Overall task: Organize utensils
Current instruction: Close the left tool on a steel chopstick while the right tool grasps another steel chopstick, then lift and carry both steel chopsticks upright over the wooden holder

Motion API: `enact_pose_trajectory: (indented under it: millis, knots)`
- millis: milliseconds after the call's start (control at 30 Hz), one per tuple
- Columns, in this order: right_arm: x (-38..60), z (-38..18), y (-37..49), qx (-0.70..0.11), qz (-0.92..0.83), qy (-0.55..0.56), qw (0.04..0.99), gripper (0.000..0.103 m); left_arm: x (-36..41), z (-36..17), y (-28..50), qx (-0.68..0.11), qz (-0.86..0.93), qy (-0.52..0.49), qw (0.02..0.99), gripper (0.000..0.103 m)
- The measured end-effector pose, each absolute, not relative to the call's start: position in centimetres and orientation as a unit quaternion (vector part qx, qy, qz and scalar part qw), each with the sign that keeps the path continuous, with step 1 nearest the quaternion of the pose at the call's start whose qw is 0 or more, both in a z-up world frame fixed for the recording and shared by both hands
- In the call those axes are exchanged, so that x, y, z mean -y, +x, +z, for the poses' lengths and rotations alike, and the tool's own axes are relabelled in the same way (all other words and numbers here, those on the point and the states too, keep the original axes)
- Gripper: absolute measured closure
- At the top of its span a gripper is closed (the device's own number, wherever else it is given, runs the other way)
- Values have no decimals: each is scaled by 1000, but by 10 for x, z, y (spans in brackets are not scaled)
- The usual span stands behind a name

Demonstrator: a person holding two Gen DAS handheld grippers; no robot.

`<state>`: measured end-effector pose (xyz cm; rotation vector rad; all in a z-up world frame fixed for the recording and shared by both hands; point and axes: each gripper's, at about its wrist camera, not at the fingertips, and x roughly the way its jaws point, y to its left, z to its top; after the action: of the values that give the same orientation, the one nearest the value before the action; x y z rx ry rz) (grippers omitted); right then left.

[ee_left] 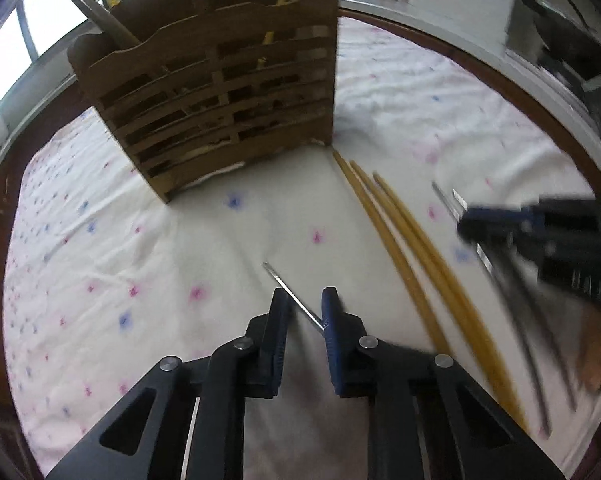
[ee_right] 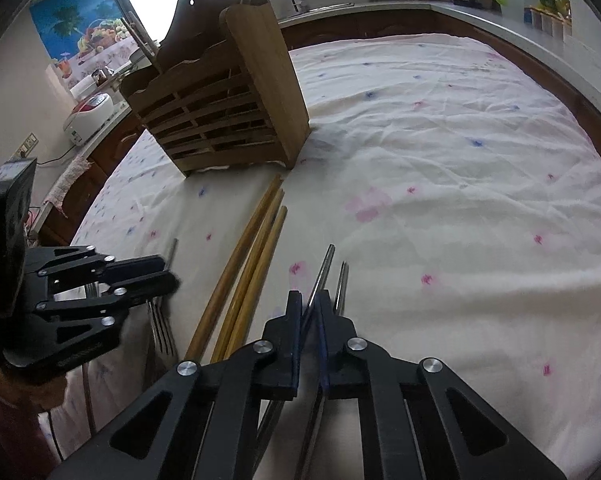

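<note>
Three long tan wooden chopsticks (ee_right: 256, 264) lie side by side on the white cloth with pink and blue flecks (ee_right: 440, 168) covering the tabletop, their long axes running from the near edge toward the slatted brown wooden utensil holder (ee_right: 220, 120), far tips just short of its front corner. To their right, two slim metal chopsticks (ee_right: 334, 276) point the same way; the right gripper (ee_right: 310, 312) has its jaws closed tight on one of them, the other lying just beside. On the left of the wooden set, a thin metal fork handle (ee_left: 292, 298) runs diagonally across the gap of the left gripper (ee_left: 304, 312), whose jaws stand narrowly apart; it touches the blue right pad, but whether both pads press it cannot be told. Fork tines (ee_right: 162, 330) show below that gripper in the right wrist view. The holder stands upright with utensil handles (ee_left: 88, 8) rising from it. Open cloth spreads wide to the right, ending at the dark wooden rim (ee_right: 592, 116) of the tabletop.
</note>
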<state>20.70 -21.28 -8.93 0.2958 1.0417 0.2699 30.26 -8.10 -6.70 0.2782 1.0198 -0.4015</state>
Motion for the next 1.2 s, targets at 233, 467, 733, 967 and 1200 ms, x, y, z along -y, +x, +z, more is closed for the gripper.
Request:
enact_pose_trajectory:
  millis: [233, 467, 733, 967, 1200]
  knots:
    - [208, -88, 207, -498, 126, 137, 847, 93, 48, -64, 289, -512, -164, 38, 842, 85]
    - [202, -87, 203, -501, 125, 123, 847, 91, 37, -60, 285, -522, -128, -29, 843, 83]
    - [192, -87, 209, -497, 124, 96, 854, 91, 59, -62, 288, -502, -130, 39, 854, 87]
    - [190, -85, 209, -494, 122, 89, 856, 97, 63, -61, 285, -492, -141, 51, 857, 99]
    - [200, -62, 197, -470, 130, 128, 863, 98, 46, -49, 276, -488, -146, 29, 860, 100]
